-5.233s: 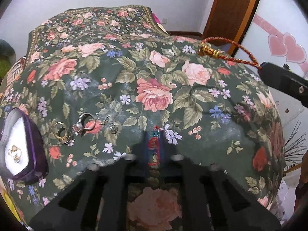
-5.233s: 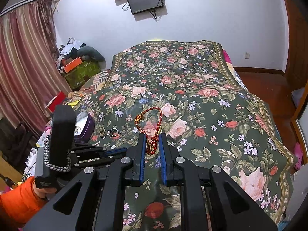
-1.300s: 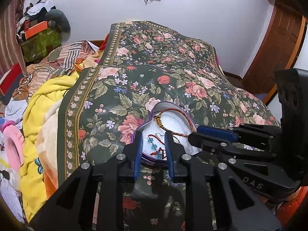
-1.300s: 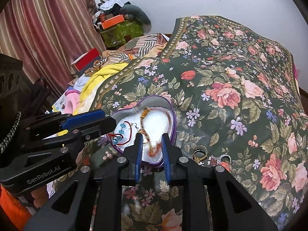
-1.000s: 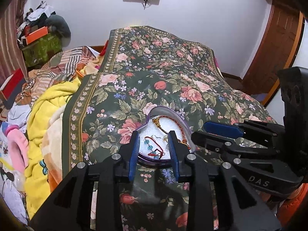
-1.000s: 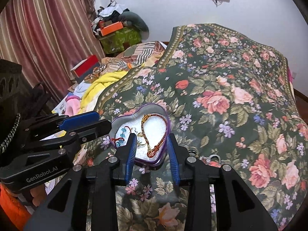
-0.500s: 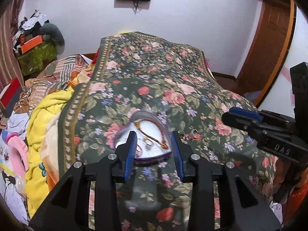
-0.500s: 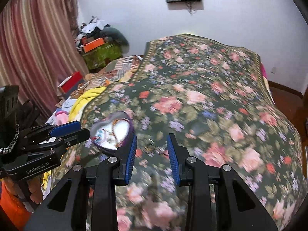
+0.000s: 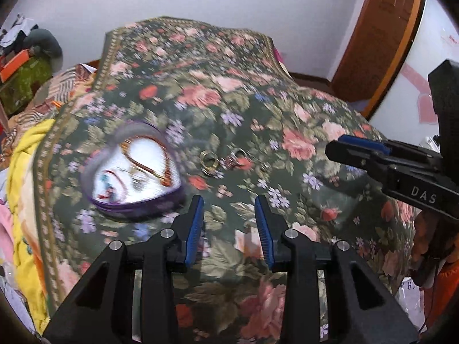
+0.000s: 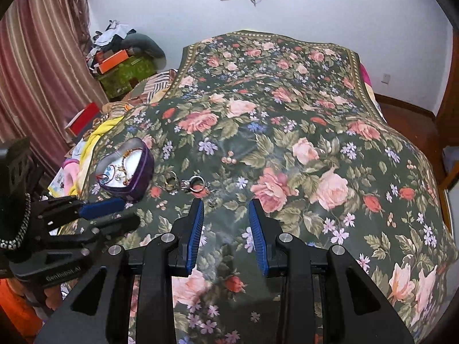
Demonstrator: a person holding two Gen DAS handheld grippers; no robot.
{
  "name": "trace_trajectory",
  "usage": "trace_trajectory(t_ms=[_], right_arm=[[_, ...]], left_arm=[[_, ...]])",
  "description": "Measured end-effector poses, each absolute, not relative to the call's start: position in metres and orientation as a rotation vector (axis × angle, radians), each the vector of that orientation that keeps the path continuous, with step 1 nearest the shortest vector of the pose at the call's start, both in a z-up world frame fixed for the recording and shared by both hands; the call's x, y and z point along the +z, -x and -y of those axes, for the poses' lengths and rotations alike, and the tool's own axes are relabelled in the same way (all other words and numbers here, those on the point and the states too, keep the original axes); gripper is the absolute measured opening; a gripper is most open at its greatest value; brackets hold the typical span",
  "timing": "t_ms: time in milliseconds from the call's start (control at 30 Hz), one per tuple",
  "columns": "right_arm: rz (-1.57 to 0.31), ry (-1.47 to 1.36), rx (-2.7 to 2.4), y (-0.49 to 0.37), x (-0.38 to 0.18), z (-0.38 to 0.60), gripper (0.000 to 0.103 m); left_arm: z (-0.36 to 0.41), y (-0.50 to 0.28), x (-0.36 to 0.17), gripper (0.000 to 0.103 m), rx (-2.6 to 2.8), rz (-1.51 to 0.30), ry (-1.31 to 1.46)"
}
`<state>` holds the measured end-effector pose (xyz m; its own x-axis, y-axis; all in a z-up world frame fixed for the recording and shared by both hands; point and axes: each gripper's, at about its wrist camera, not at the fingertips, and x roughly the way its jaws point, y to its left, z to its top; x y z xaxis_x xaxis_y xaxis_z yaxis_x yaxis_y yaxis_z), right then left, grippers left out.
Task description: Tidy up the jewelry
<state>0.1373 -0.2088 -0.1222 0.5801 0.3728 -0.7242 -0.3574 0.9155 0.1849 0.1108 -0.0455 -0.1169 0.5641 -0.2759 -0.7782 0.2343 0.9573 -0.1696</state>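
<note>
While both claws gape empty, rings (image 10: 172,184) ahead of right claw (image 10: 225,202), heart box (image 10: 126,169) left.

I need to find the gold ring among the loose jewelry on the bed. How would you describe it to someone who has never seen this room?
Start at the floral bedspread and find the purple heart-shaped box near its left edge. Loose pieces lie in a row just right of the box. The gold ring is nearest the box, a wide yellow band, unlike the silver ring beside it.
</note>
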Motion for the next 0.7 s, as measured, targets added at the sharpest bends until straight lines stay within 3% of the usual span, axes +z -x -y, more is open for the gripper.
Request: trace_trajectory(t_ms=[700], right_arm=[[-0.99,-0.074,0.507,-0.166,-0.16,0.19,0.029]], left_arm=[[0.042,-0.154,-0.151,0.035,-0.276,-0.98,0.11]])
